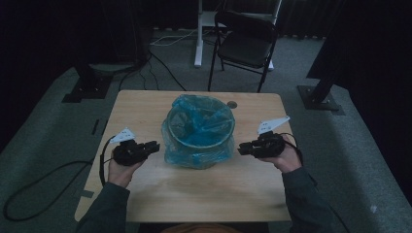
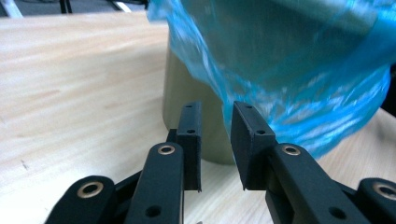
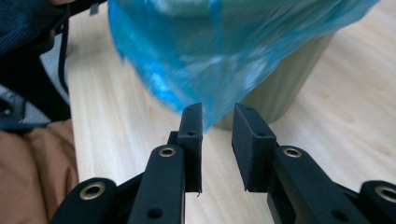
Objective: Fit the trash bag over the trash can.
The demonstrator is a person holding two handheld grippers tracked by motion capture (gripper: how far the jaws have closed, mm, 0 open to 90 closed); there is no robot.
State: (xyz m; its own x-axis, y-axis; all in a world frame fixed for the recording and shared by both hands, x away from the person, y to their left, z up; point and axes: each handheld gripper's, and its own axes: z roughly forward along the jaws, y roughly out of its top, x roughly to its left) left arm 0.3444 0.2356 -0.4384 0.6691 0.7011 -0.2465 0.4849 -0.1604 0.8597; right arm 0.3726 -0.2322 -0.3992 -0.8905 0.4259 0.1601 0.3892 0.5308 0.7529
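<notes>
My left gripper (image 1: 154, 145) is a black, chunky block with a pale grey three-cornered plate (image 1: 123, 135) on top and a black cable (image 1: 102, 160) looping from its rear. My right gripper (image 1: 241, 150) is built the same, with its own grey plate (image 1: 272, 124) and a thin black cable (image 1: 295, 143). Seen close, the fingers (image 2: 190, 140) are flat matte-black slabs with small screw holes, carried on black link arms with brass-coloured rivets (image 2: 166, 150). The right gripper's fingers (image 3: 250, 140) match, brass rivets (image 3: 292, 152) included. My sleeves (image 1: 104, 208) are dark grey-green, and an orange-brown garment (image 3: 32, 177) shows beneath.
</notes>
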